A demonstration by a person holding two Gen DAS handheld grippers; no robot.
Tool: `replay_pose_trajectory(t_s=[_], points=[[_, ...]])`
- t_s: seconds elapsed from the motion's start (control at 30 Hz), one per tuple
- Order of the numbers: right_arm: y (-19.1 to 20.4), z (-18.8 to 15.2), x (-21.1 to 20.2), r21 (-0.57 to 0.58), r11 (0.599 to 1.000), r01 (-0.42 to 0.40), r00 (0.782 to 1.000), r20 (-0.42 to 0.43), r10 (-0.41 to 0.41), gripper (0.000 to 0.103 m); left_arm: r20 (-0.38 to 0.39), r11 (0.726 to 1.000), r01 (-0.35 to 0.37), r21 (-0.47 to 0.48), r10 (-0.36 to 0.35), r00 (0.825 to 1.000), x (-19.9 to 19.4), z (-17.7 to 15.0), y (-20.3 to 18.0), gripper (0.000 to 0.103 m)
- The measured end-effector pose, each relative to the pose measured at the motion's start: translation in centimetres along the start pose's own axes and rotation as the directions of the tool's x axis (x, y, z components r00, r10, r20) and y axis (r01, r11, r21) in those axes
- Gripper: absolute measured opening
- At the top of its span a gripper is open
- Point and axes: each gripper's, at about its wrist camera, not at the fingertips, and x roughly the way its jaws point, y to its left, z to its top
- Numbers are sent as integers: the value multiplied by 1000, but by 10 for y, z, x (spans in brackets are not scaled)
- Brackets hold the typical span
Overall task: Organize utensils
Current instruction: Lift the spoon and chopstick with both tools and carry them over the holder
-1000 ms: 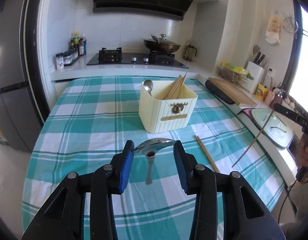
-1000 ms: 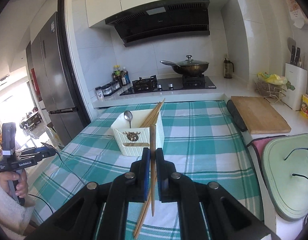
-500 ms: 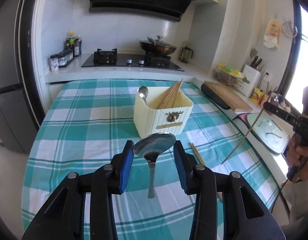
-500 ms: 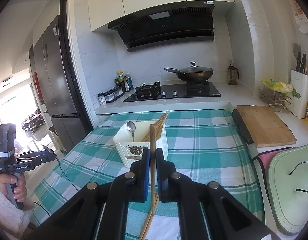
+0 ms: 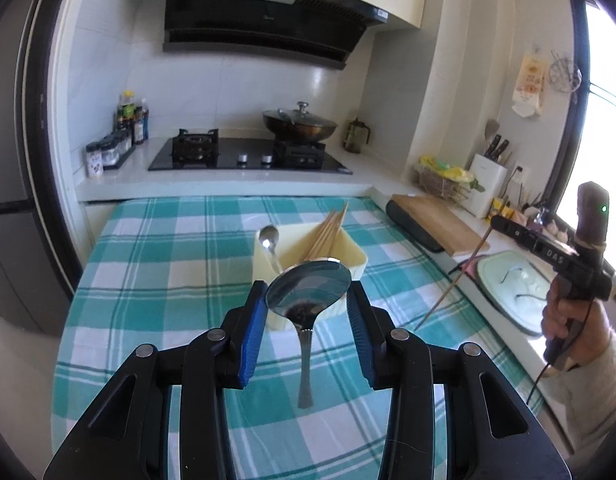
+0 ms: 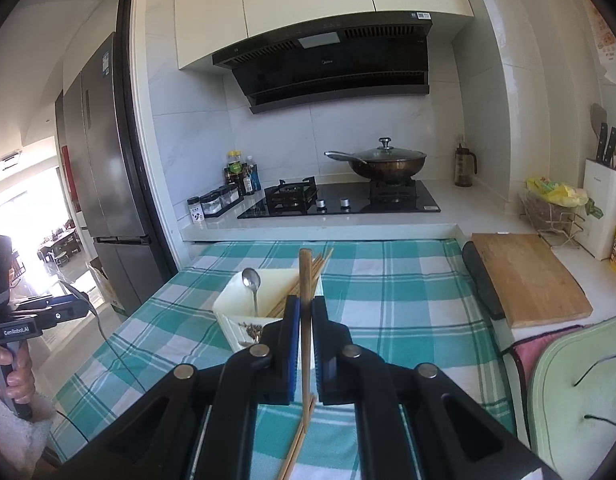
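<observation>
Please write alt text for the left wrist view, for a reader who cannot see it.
The left gripper holds a metal spoon by its bowl, handle hanging down, above a teal checked tablecloth. Beyond it a cream utensil holder contains chopsticks and a second spoon.

Steel spoon (image 5: 308,292) bowl-up w/ handle hanging, chopstick (image 6: 305,320) upright, cream holder (image 5: 356,258) w/ chopsticks & spoon

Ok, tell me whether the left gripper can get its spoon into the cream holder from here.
Probably yes. The left gripper holds the spoon by its bowl, above the tablecloth, and the cream holder stands just ahead, its top open, nothing between.
</observation>
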Motion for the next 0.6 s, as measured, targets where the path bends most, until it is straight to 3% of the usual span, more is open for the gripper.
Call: replay_pose_trajectory(t_s=[0.2, 0.33, 0.4, 0.5, 0.6], points=[[7, 59, 17, -21, 1000, -2, 992, 128, 4, 6, 143, 999, -22, -29, 26, 989, 15, 79, 3, 41], [16, 91, 46, -30, 999, -11, 980, 198, 17, 6, 203, 996, -72, -53, 81, 976, 52, 104, 6, 40], [20, 95, 70, -35, 999, -16, 983, 183, 22, 6, 177, 994, -86, -66, 97, 979, 81, 107, 10, 40], [21, 86, 121, -26, 999, -42, 996, 72, 43, 6, 80, 991, -99, -95, 107, 991, 125, 97, 17, 40], [22, 66, 168, -16, 998, -55, 997, -55, 54, 6, -29, 987, -112, -113, 109, 994, 165, 80, 24, 40]])
